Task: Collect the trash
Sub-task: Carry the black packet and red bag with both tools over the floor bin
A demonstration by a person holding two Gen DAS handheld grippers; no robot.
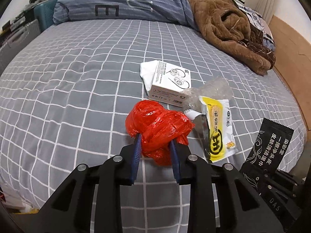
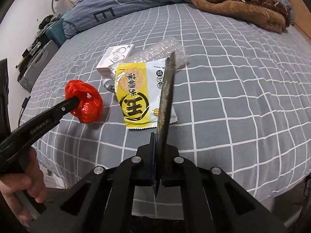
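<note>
A crumpled red plastic bag (image 1: 158, 130) lies on the grey checked bed sheet (image 1: 77, 89). My left gripper (image 1: 155, 145) has its jaws around the bag's near end, pressing on it; it also shows in the right wrist view (image 2: 76, 101) at the bag (image 2: 87, 104). My right gripper (image 2: 158, 145) is shut on a black wet-wipe sachet (image 2: 166, 99), held edge-on above the bed; the sachet also shows in the left wrist view (image 1: 266, 145). A yellow and white snack wrapper (image 1: 217, 130), a white earphone box (image 1: 171, 83) and clear bubble wrap (image 1: 211, 89) lie beyond.
A brown fleece garment (image 1: 229, 25) lies at the far right of the bed. A blue striped duvet (image 1: 120, 2) is bunched at the far end. A wooden bed frame (image 1: 291, 58) runs along the right. Cases and clutter (image 1: 23, 31) stand to the left.
</note>
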